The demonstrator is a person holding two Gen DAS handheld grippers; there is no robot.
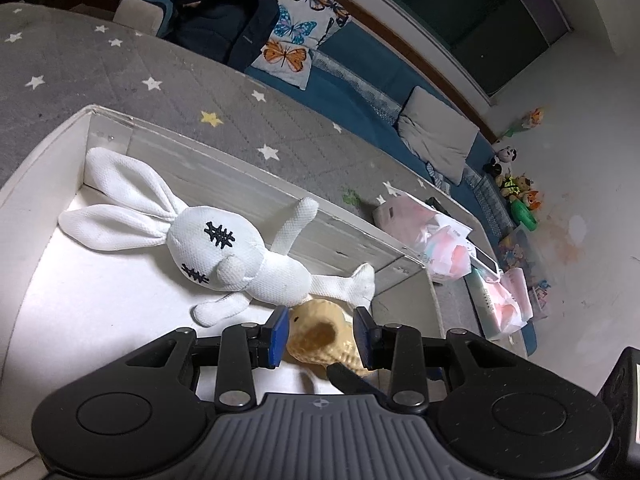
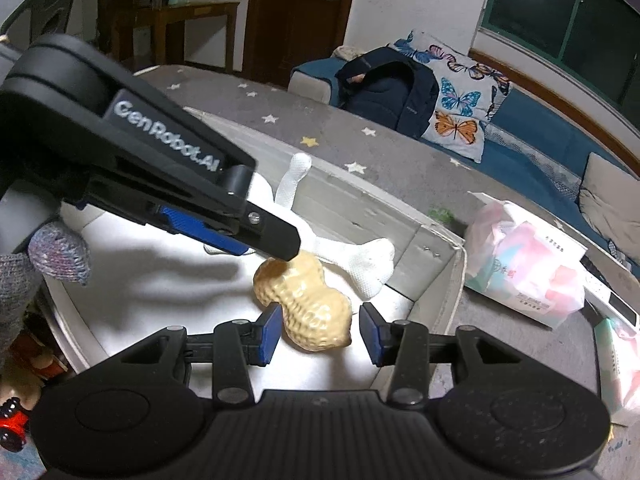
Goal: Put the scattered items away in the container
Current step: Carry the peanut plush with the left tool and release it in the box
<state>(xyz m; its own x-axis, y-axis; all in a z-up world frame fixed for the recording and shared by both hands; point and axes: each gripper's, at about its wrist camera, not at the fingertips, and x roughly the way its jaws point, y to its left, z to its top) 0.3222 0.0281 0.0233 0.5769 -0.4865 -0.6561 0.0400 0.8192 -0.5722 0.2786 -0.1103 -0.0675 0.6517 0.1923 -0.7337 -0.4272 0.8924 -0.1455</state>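
A white box (image 1: pixel 248 152) lies on the grey star mat. Inside it lie a white plush rabbit (image 1: pixel 216 248) and a tan peanut toy (image 1: pixel 320 336). My left gripper (image 1: pixel 322 334) hangs over the box with its blue pads either side of the peanut; the jaws look open and whether the pads touch it I cannot tell. In the right wrist view the peanut (image 2: pixel 308 304) lies on the box floor (image 2: pixel 160 280). My right gripper (image 2: pixel 318 330) is open around its near end. The left gripper (image 2: pixel 276 240) reaches in above the peanut's far end.
Pink tissue packs (image 1: pixel 436 240) lie on the mat beyond the box's right wall; they also show in the right wrist view (image 2: pixel 528 264). A dark backpack (image 1: pixel 224 20) and butterfly pillow (image 1: pixel 296 28) sit on the blue cushion. Small toys (image 1: pixel 516 188) stand by the wall.
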